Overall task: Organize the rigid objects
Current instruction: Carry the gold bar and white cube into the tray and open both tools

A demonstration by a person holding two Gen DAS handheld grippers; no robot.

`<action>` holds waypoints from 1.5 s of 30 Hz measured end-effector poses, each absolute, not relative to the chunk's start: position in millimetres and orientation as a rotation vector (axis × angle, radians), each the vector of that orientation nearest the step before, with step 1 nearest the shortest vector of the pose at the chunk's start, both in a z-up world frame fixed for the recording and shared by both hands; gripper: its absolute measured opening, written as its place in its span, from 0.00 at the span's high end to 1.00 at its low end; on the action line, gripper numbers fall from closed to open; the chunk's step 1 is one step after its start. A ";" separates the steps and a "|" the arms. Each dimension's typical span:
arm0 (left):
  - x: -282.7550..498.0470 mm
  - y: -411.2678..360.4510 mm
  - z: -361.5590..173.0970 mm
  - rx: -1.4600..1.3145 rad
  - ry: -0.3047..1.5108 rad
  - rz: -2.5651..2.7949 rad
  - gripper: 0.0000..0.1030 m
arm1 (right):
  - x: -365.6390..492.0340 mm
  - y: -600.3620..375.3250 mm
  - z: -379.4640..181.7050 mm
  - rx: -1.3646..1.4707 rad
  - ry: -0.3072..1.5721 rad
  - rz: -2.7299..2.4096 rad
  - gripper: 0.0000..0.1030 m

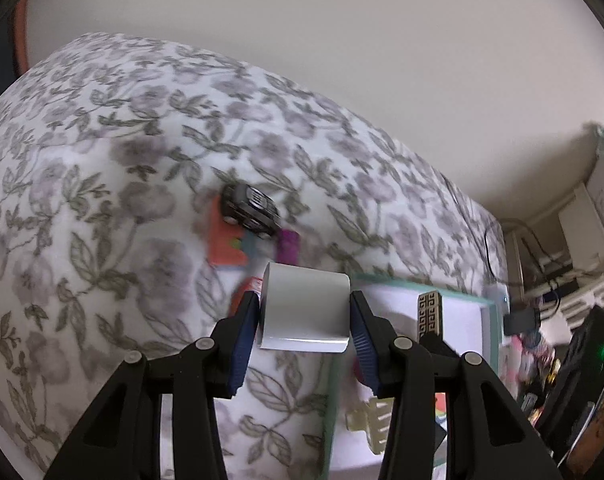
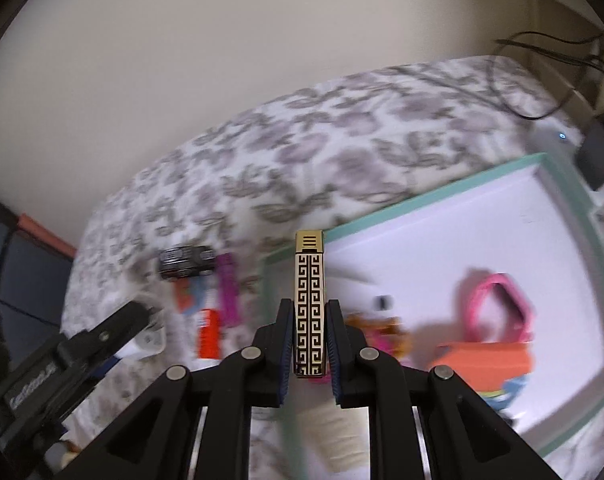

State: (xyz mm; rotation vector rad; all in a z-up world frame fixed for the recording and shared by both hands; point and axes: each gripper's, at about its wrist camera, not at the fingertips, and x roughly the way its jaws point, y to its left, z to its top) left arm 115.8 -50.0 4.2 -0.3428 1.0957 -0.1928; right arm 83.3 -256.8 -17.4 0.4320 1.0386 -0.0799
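Note:
My left gripper point(image 1: 305, 312) is shut on a white rounded box point(image 1: 305, 308) and holds it above the floral bedspread, just left of the teal-rimmed white tray point(image 1: 489, 320). My right gripper point(image 2: 309, 320) is shut on a gold lighter with a black key pattern point(image 2: 309, 304), held upright over the tray's left rim point(image 2: 421, 196); the lighter also shows in the left wrist view point(image 1: 429, 314). On the bed lie a black toy car point(image 1: 250, 210), a purple piece point(image 1: 288, 246) and an orange card point(image 1: 224, 246).
In the tray lie a pink band point(image 2: 497, 308), an orange box point(image 2: 485, 360), a cream hair claw point(image 1: 371, 426) and small bits. A red-and-white item point(image 2: 208, 332) lies on the bed. Cables and a black adapter point(image 2: 597, 152) sit at the bed's far right.

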 end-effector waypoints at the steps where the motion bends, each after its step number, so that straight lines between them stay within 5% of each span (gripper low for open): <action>1: 114.6 -56.2 3.3 -0.333 1.102 -0.204 0.54 | 81.9 -264.7 -18.5 0.440 1.041 -0.097 0.84; 21: 77.8 -170.1 -23.8 -0.143 1.175 -0.422 0.54 | 61.2 -355.4 -19.7 0.431 0.999 -0.375 0.84; 45: 75.5 -175.2 -22.8 -0.107 1.165 -0.432 0.54 | 61.4 -363.3 -33.7 0.394 1.054 -0.420 0.81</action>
